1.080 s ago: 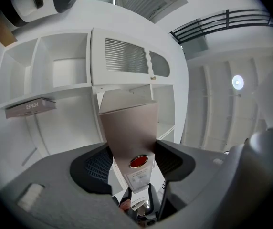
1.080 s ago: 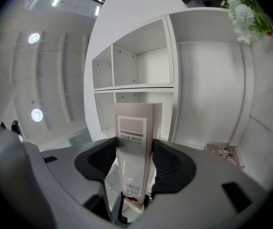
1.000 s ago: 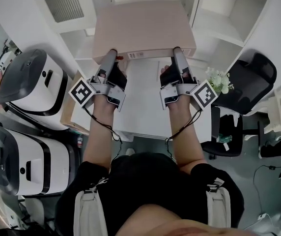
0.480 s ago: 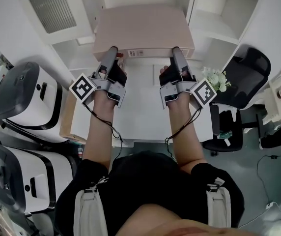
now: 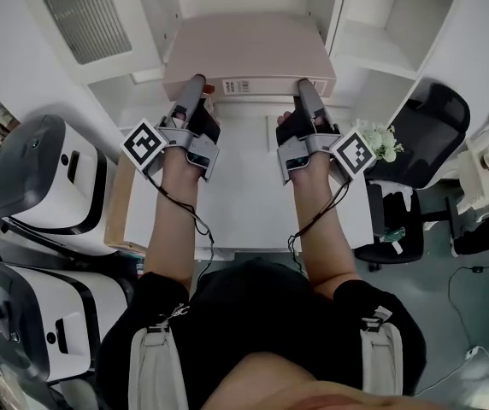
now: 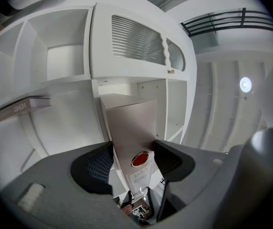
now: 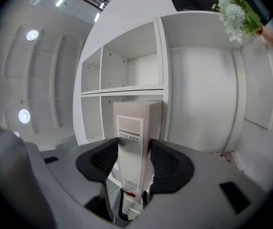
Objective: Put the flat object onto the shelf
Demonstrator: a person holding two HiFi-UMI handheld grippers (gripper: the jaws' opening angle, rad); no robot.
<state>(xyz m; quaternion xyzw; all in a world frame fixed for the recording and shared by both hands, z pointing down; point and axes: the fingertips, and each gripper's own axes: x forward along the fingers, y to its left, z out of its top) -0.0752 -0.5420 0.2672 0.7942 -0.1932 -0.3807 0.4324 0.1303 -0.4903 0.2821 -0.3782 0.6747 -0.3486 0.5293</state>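
**Box held flat at the shelf, one gripper on each near corner**

The box is off the ground in front of the white shelf. Its broad face is up and its labelled narrow edge faces back toward the person. The left gripper pinches that near edge close to the box's left corner, with both pads tight against the thin sides. The right gripper does the same near the right corner. Its jaws have just been closing, with the box between them, and the pads now press on it.

From either gripper the box runs straight ahead and slightly upward, away from the person and toward the shelf. Its length points into the middle opening, to the right of the slatted door. The far edge looks to be at the mouth of that opening. I cannot tell whether it already rests on a board inside.

Neither hand is nearer the shelf, as both sit level with each other on the same edge. To my eye, the next step is a straight, even push toward the back of the shelf. If one side led, the box would likely skew against the uprights on either side of the opening.
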